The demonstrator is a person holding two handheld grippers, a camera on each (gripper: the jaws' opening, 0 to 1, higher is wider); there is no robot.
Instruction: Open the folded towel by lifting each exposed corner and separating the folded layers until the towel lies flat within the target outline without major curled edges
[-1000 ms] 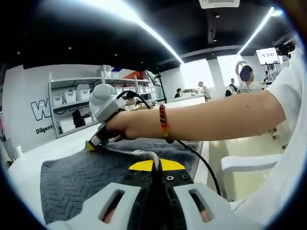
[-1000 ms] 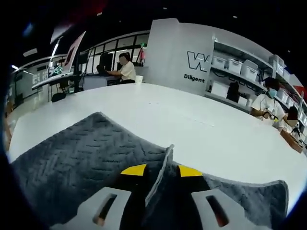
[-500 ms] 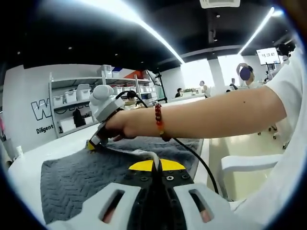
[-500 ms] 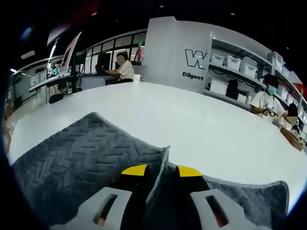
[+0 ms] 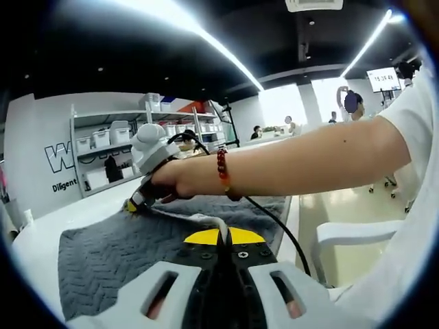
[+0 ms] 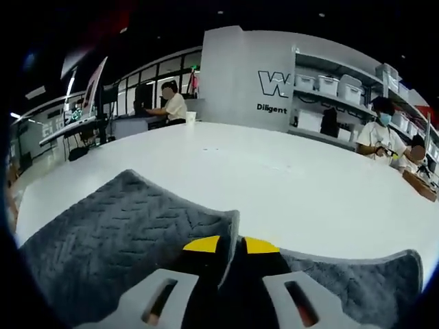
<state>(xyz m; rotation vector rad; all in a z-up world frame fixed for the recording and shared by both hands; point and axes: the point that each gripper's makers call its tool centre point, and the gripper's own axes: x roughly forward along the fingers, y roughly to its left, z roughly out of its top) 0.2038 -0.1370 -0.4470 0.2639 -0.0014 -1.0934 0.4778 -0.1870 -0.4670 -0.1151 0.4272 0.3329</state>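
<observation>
Both the left gripper [image 5: 221, 238] and the right gripper [image 6: 232, 245] have their yellow-tipped jaws pinched tight on a raised edge of the grey towel [image 6: 110, 236], which spreads over the white table [image 6: 288, 185], the right one at its far corner.

Beyond the towel [image 6: 110, 233], the white surface [image 6: 288, 185] lay bare and open well toward the shelves [image 6: 343, 96] and seated people. In the left gripper view, the person's forearm [image 5: 295, 161] and a black cable [image 5: 274, 223] crossed above the towel, barring passage there. A white chair [image 5: 350, 236] stood just beside the surface's near edge.
</observation>
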